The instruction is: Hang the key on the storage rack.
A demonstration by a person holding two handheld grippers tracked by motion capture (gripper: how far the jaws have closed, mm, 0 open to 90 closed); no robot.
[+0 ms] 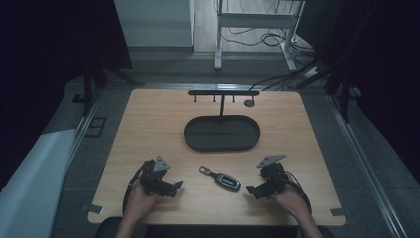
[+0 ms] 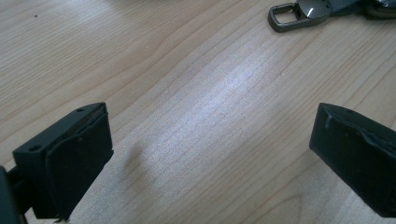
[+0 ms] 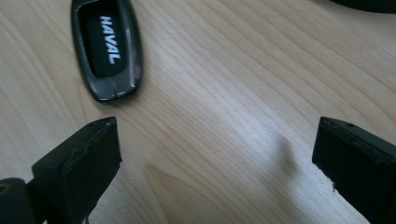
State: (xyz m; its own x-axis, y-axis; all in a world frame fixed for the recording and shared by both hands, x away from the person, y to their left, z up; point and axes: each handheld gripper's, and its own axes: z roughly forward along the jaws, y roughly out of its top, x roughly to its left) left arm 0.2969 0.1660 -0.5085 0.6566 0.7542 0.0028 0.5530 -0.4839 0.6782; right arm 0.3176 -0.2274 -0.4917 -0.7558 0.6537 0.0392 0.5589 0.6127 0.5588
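One key fob [image 1: 224, 179] is lying on the counter [image 1: 148, 129] between two released hand-held grippers, left [image 1: 177, 187] and right [image 1: 250, 190]; one tray [image 1: 222, 133] is sitting beyond, nothing blocking.

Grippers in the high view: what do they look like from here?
Both are black. The left claw and right claw each carry a grey three-cornered plate on top and trail a black cable. In the gripper views the jaws are blocky black pads with worn edges.
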